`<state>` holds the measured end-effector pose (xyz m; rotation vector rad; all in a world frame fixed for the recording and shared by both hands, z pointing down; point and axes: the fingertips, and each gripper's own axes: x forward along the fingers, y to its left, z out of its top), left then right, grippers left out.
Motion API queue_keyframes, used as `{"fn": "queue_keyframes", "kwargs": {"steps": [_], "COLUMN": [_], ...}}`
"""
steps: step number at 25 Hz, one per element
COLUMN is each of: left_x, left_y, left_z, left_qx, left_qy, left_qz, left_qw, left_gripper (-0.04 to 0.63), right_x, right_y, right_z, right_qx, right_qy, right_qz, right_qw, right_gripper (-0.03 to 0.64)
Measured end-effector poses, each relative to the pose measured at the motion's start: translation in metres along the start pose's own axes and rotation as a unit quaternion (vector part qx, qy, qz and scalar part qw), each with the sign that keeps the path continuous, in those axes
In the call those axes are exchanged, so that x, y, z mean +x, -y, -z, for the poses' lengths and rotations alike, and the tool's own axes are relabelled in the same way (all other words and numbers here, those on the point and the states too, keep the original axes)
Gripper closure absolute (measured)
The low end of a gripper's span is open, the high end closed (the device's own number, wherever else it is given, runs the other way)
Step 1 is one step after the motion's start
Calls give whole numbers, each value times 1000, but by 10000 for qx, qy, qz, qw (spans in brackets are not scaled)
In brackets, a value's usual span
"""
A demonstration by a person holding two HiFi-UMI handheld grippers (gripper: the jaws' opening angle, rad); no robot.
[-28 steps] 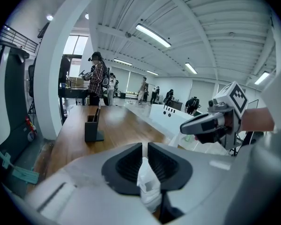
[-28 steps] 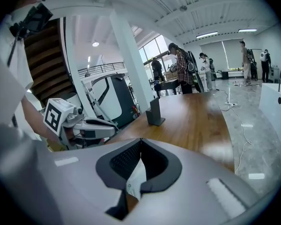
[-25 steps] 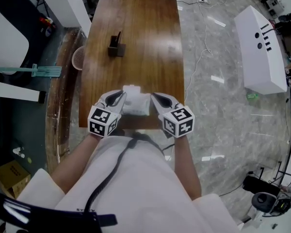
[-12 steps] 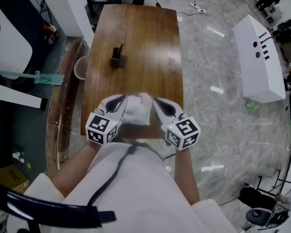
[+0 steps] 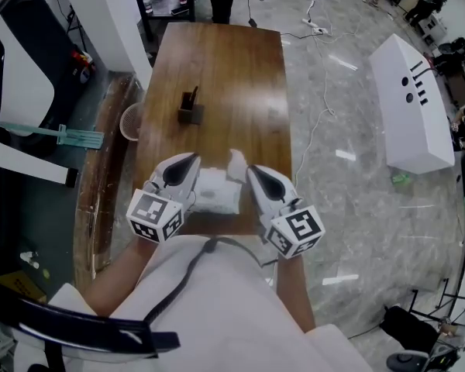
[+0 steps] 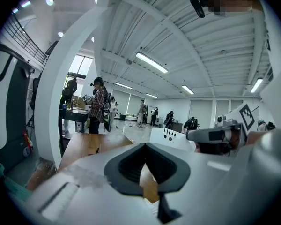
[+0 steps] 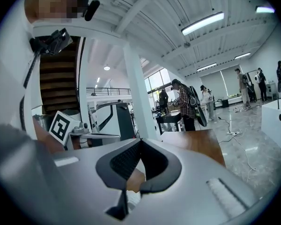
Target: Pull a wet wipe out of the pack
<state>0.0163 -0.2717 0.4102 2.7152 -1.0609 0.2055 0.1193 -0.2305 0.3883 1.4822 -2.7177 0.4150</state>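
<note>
Head view, then each claw's own view: wet-wipe pack at the near edge of the worktop, flanked by both claws.

Head view shows the pack (image 5: 215,189) lying on the wooden table (image 5: 217,60) at the middle of its near edge, with the left claw (image 5: 187,162) touching its left side and the right claw (image 5: 253,171) its right; a white wet wipe (image 5: 235,163) stands up from the pack's far right corner, against the right claw's tip. Left gripper view has that claw's jaws closed tip to tip, nothing clearly pinched, and the white pack just beneath them. Right gripper view has its jaws closed as well, a pale strip that looks like the wipe caught between the pads, the pack below.
</note>
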Motion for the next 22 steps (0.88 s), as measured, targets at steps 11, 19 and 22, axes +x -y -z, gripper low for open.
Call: {"fn": "queue_keyframes", "kwargs": {"steps": [11,19,22], "left_x": [2,4,4], "left_y": [-8,-12,-16], "left_z": [-12,-12,-11], "left_qx": [75,61,65], "left_qy": [92,88,79], "left_qz": [5,11,-2], "left_qw": [9999,9999,9999], "left_gripper": [591,591,591], "right_x": [3,11,14], "right_y": [3,2,2], "right_z": [-11,-11,-11], "right_qx": [-102,-167,-173], "right_qy": [119,104,108], "right_qz": [53,18,22], "right_qw": [9999,9998,9998], "right_gripper": [609,609,609]}}
